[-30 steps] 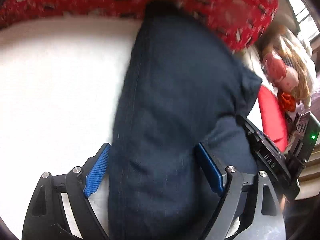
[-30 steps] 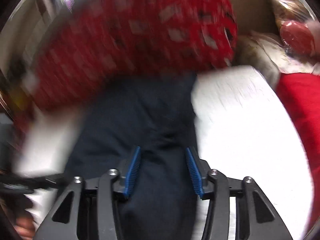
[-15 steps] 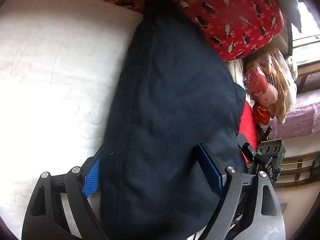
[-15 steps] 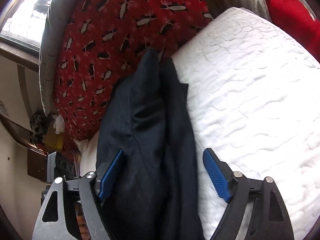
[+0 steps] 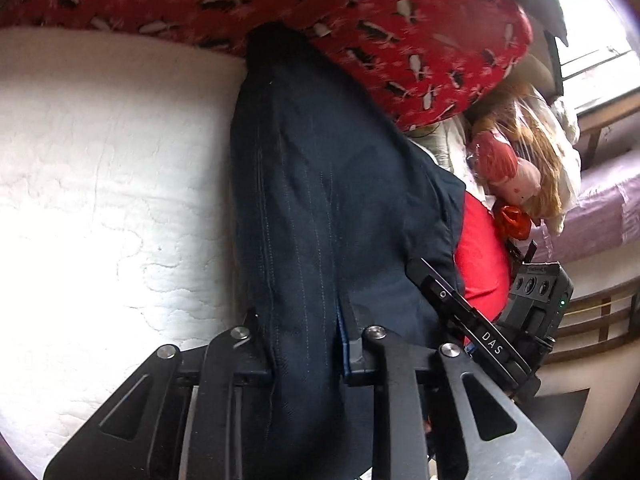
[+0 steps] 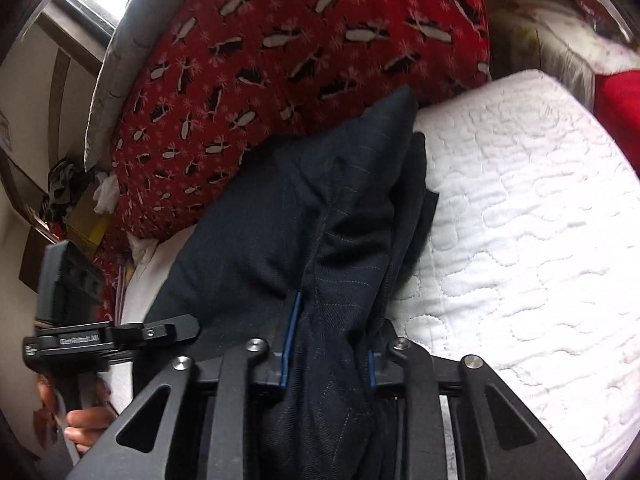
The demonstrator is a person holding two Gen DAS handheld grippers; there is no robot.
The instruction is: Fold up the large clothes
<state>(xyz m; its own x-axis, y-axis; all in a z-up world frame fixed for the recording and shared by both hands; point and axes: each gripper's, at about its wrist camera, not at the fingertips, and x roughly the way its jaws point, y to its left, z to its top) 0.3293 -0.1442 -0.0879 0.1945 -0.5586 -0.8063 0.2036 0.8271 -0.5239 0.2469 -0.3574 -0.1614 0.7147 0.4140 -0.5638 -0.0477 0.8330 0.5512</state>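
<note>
garment: dark navy trousers with faint pinstripes, lying lengthwise on a white quilted mattress, bunched into a long narrow bundle.
far end: the trousers' tip touches a red penguin-print pillow at the head of the bed.
near end: the cloth runs down between the fingers of both claws and out of the bottom of each view.
left claw: its jaws have just been closing and are now pinched tight on a fold of the trousers; the blue pads press the cloth from both sides.
right claw: its jaws have also just been closing and now clamp a thick gather of the same trousers; only thin slivers of blue pad show at either side of the cloth.
claws together: side by side on the near end; the right one's body shows at the left view's right edge, the left one's at the right view's left edge.
hand: some fingers of the person's left hand show low in the right view, around the left claw's handle.
folds: several layers seem stacked on the mattress side, though the dark cloth hides how many.
beside bed: a doll in clear wrap and a red cushion lie past the trousers.
</note>
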